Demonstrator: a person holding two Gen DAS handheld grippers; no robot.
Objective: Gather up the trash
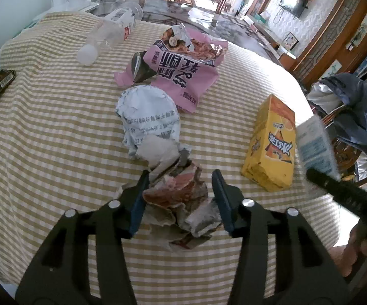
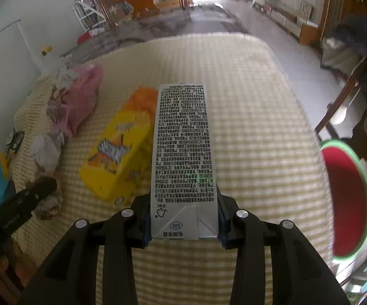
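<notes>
Checked tablecloth (image 1: 56, 127) holds yellow box (image 1: 270, 147), pink bag (image 1: 176, 76), bottle (image 1: 109, 33).

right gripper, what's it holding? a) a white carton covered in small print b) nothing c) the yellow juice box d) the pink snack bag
a: in the right wrist view the right gripper has its jaws closed on the sides of a white carton covered in small print, lifted above the checked tablecloth, while the yellow juice box and pink snack bag lie on the cloth.
</notes>
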